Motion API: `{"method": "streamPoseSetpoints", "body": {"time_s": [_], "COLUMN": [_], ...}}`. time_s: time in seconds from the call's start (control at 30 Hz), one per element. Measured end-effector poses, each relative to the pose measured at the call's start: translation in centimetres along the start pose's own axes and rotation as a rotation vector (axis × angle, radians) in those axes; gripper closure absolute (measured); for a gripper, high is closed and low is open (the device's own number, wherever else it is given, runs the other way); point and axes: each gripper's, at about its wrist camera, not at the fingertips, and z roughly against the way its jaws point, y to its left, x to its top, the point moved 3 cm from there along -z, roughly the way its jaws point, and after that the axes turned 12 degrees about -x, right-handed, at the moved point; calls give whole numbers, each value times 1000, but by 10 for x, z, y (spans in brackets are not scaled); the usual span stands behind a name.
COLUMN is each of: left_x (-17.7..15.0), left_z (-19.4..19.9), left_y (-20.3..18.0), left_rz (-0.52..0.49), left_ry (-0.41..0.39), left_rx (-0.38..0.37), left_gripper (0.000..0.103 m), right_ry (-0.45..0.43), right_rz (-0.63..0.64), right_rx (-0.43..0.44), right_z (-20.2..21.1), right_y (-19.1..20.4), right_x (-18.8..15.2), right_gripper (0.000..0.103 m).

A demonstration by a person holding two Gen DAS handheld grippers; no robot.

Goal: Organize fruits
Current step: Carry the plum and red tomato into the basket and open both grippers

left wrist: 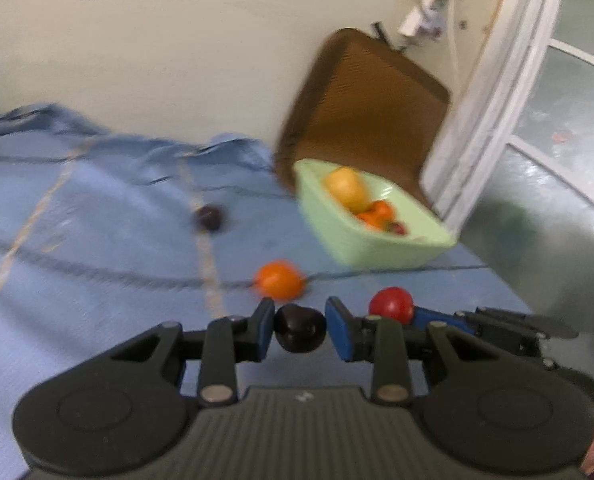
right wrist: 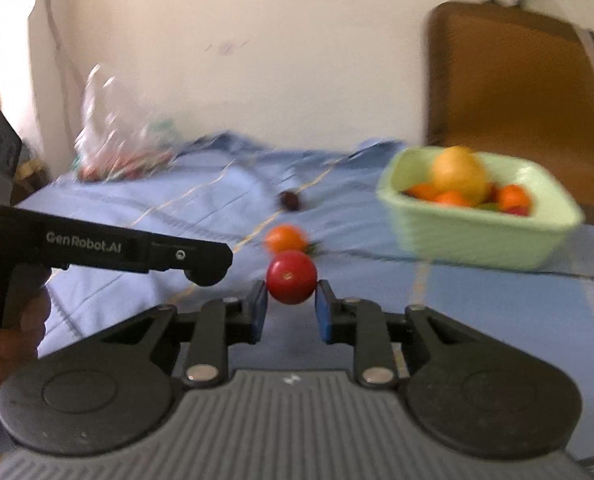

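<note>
The left gripper (left wrist: 299, 330) clamps a dark round plum (left wrist: 300, 329); the right gripper (right wrist: 291, 307) clamps a red round tomato (right wrist: 292, 282). The pale green plastic basket (right wrist: 477, 236) lies far right, nearer the right gripper.

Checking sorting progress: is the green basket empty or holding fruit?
Holding fruit: the green basket contains a yellow fruit and several orange ones.

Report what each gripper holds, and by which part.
Left gripper: small dark purple round fruit, pinched across its sides. Right gripper: small red round fruit, pinched across its lower sides.
</note>
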Motion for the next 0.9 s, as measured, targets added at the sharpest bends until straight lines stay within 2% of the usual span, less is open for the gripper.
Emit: {"method": "streamPoseSetpoints", "body": {"time_s": [0.13,0.27,0.4,0.5,0.53,0.6,0.63,0.73,0.9], "left_x": [36,70,86,88,89,92,95,105,111], "left_z": [-40,-94,-144,-172,-178,-179,-177,-161,-100], "left_y": [-24,-37,-33,-25,-21,-17,-16,-11,-4], "left_rz": [-32,-54,-56,-45,-34,-10,-4,33,75], "left_ry": [-6,6,38,68,80,70,48,-12,-130], "left_rx": [-60,-78,-54,-3,13,7,9,8,4], "left_gripper": [74,74,74,73,72,65,61,61,61], "right_ry": [-91,-126,-113,-111,-128,-120,-125,-181,-235], "right_rz": [-38,-81,-82,-92,-111,-142,-159,-185,-247], "right_rx": [-109,-190,-238,-268,-272,-279,-277,-298,-356], "right_z": [7,-7,-36,-60,-64,-70,-68,-58,-46], "right_y": [-37,-72,-96,-109,-114,-123,-127,-134,-148], "right_x": [15,34,47,49,48,44,45,46,45], "right_gripper": [75,75,74,72,62,52,52,52,52]}}
